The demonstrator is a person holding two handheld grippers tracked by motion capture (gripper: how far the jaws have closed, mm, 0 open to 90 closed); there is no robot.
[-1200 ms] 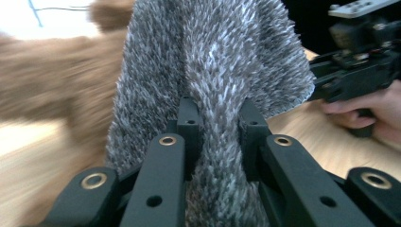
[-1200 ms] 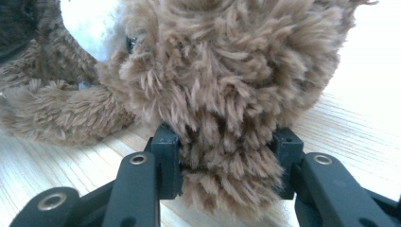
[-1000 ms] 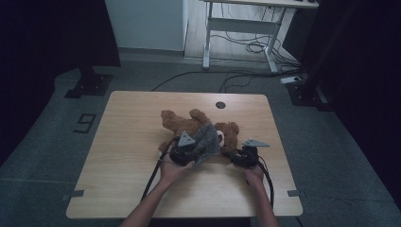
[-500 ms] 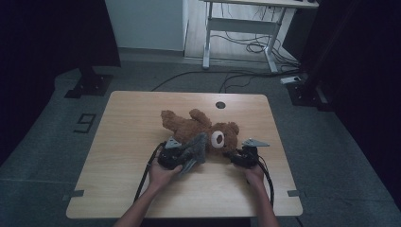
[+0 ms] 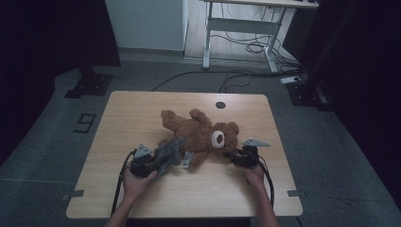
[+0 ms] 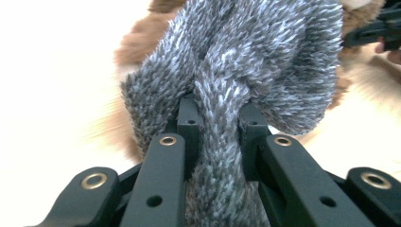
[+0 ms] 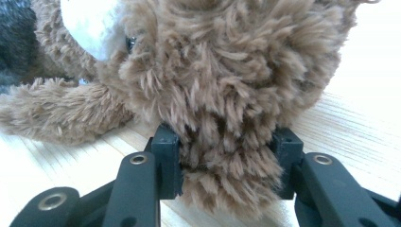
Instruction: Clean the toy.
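Teddy bear (image 5: 203,135) lies on the bench (image 5: 142,106), right gripper (image 7: 222,165) clamped on its ear. Left gripper (image 6: 220,123) pinches the grey garment (image 6: 255,61) (apparently being pulled off); next, steady outward pull

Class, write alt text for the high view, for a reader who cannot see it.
A person at a wooden table holds a brown teddy bear lying on it: the right gripper clamps its head, the left gripper clamps a grey furry cloth beside its body.
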